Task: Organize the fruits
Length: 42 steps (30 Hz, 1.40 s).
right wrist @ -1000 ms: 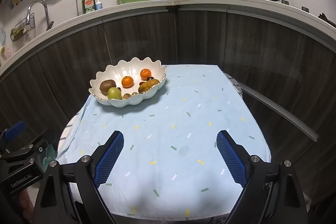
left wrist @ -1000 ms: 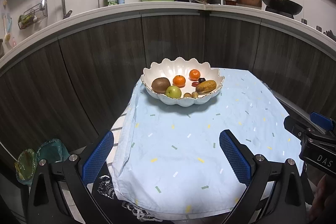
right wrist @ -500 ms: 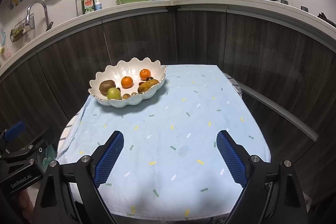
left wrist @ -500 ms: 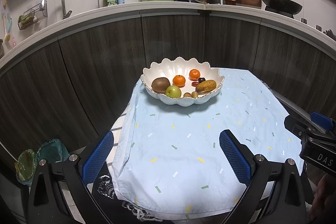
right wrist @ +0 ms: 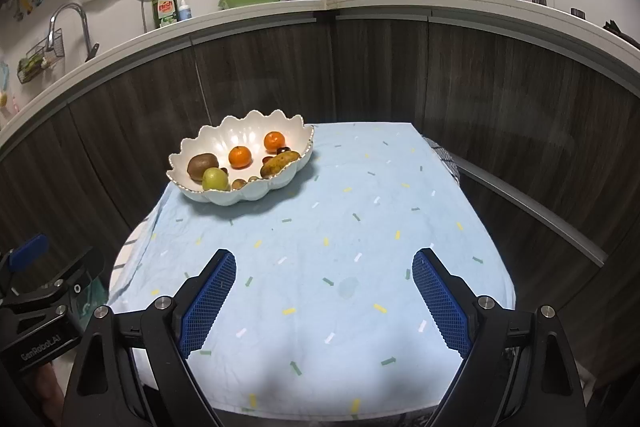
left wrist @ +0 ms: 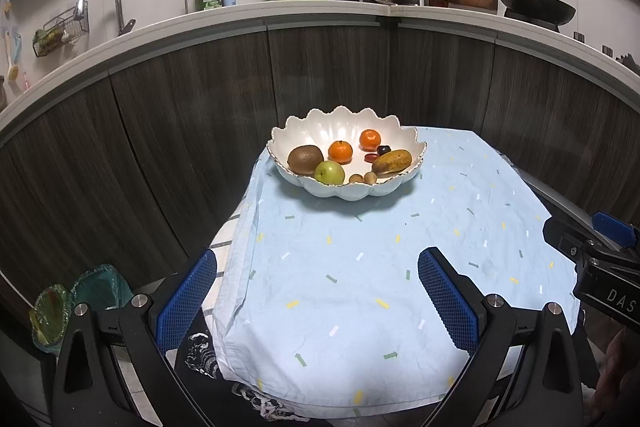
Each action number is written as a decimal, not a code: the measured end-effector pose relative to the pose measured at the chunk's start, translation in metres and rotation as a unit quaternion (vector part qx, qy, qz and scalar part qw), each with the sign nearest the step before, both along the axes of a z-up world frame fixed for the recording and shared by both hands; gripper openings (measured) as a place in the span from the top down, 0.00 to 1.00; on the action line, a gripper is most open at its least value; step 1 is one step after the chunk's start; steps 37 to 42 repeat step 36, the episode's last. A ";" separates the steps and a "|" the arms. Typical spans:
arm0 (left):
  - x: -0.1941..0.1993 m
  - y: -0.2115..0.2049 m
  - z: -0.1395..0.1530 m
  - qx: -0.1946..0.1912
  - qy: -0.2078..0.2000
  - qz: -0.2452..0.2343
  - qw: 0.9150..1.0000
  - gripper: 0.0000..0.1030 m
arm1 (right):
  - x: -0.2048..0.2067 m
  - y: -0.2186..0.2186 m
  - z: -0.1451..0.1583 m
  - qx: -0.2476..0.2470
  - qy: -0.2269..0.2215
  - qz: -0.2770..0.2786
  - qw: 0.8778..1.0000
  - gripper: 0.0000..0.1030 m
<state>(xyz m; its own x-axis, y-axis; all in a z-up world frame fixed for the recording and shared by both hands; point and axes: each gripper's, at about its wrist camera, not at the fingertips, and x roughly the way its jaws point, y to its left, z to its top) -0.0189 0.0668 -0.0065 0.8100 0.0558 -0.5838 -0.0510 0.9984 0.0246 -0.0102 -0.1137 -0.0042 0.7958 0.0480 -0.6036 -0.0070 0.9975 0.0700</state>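
Both grippers hover over the near edge of the cloth [left wrist: 360, 267], jaws spread wide, nothing between them: left gripper [left wrist: 318, 281], right gripper [right wrist: 324, 281]. Bowl [left wrist: 344, 123] sits at the cloth's far left corner, well apart from both. In it: kiwi [left wrist: 305, 159], apple [left wrist: 329, 172], two oranges [left wrist: 340, 151], some small fruits.

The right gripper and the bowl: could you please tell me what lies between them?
Only bare tablecloth lies between the right gripper and the bowl, seen in the right wrist view.
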 end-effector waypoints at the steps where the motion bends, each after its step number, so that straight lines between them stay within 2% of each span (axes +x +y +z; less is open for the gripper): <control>1: 0.000 0.000 0.000 0.000 0.000 -0.001 1.000 0.00 | 0.000 0.000 0.000 0.001 0.001 0.000 1.000 0.12; 42: 0.006 -0.002 -0.007 -0.001 0.009 -0.012 1.000 0.00 | 0.004 -0.001 -0.008 0.005 0.011 -0.003 1.000 0.12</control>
